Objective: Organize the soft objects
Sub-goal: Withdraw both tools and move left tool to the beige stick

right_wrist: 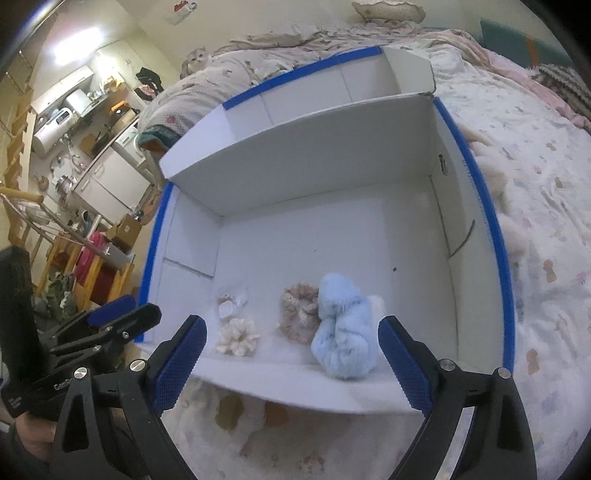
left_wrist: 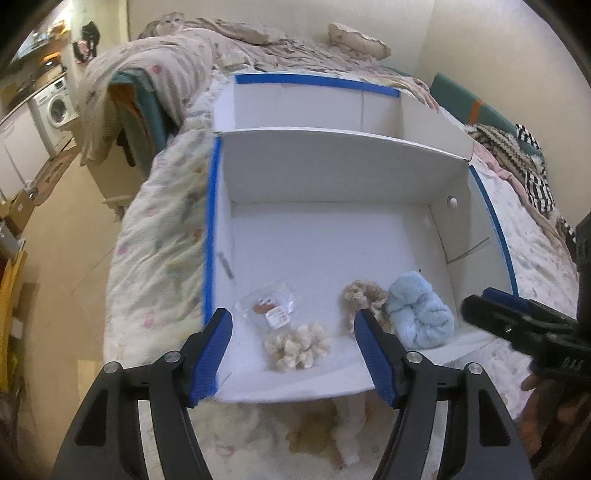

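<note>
A white cardboard box [left_wrist: 332, 173] with blue-taped rims sits on the bed; it also shows in the right wrist view [right_wrist: 306, 155]. In its near compartment lie a fluffy light-blue scrunchie [left_wrist: 421, 314] [right_wrist: 343, 332], a beige scrunchie [left_wrist: 364, 295] [right_wrist: 299, 312], a cream scrunchie [left_wrist: 297, 347] [right_wrist: 238, 336] and a small clear packet [left_wrist: 269, 306] [right_wrist: 231, 302]. My left gripper [left_wrist: 293, 321] is open and empty above the box's near edge. My right gripper [right_wrist: 291, 328] is open and empty, its jaws either side of the blue and beige scrunchies, above them.
The box has a second compartment [left_wrist: 314, 107] behind a divider. A flowered quilt [right_wrist: 546, 206] covers the bed around the box. A cat [left_wrist: 170, 23] sits at the far end. Striped cloths [left_wrist: 532, 166] lie at the right. Floor and a washing machine [left_wrist: 55, 107] are at the left.
</note>
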A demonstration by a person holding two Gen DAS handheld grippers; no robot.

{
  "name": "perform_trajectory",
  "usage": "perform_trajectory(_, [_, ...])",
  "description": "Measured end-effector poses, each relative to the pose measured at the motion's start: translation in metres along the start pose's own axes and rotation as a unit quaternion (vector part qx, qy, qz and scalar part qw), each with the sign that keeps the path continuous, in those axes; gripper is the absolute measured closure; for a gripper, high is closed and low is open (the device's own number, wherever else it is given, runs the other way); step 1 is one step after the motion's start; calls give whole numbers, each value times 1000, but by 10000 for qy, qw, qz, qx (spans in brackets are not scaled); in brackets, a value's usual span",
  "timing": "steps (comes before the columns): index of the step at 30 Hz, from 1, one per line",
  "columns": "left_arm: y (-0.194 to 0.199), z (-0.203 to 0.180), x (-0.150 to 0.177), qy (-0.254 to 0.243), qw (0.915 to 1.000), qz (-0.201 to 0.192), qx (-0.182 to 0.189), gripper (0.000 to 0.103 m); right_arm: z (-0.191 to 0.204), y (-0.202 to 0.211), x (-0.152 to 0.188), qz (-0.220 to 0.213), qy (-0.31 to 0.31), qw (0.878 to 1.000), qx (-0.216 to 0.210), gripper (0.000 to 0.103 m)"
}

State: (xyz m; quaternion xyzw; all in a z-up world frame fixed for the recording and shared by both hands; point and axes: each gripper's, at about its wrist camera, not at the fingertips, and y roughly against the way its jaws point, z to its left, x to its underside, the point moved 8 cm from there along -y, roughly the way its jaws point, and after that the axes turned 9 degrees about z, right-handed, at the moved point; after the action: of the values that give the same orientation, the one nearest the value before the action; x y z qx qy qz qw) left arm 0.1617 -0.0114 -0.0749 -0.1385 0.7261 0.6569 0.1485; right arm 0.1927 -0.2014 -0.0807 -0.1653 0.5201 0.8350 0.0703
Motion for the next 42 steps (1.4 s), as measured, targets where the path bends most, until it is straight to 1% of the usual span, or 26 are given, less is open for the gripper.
perform_trajectory(3, [9,10,12,128,9999,-5,-20,37,2,8,10,-42,16,10000,21,3])
perform_trajectory(8, [18,21,33,195,9997,1,-170,37,3,18,32,-56,-38,10000,8,3])
perform_trajectory(11, [22,25,47,234,9996,29,-122,37,-2,23,45,-70,-159,9998,25,3])
perform_trajectory(13, [23,27,59,263,9996,110,-52,37,-7,25,54,-24,-325,9995,-35,3])
perform_trajectory(15, [22,26,69,212,9995,216,60,37,-12,25,64,44,-442,9990,-49,3])
perform_trajectory(18, [14,23,81,81,9990,432,33,37,-17,25,75,101,-505,9987,36,3])
perform_trajectory(22, [-9,15,95,71,9953,935,226,39,-23,20,82,202,-537,9983,143,3])
perform_trajectory(25, [-30,9,102,135,9915,1264,291,45,-25,19,83,222,-512,9982,225,3])
perform_trajectory(27, [-40,6,105,199,9893,1410,305,49,-28,17,84,247,-519,9980,257,3])
perform_trajectory(29, [-52,1,108,267,9865,1574,362,59,-31,15,86,312,-524,9976,325,3])
perform_trajectory(33, [-70,-7,113,312,9806,1881,451,59,-36,13,89,391,-542,9971,372,3])
perform_trajectory(35, [-81,-12,120,330,9754,2119,504,59,-38,11,90,426,-567,9968,377,3])
perform_trajectory(37, [-89,-13,124,374,9718,2260,565,59,-38,8,91,484,-593,9963,378,3])
perform_trajectory(39, [-94,-14,125,382,9701,2326,585,72,-36,5,90,519,-588,9962,371,3])
perform_trajectory(40, [-95,-14,125,376,9700,2332,571,84,-35,4,90,535,-569,9963,366,3])
perform_trajectory(42, [-98,-13,125,423,9678,2390,666,84,-31,2,89,560,-514,9964,372,3])
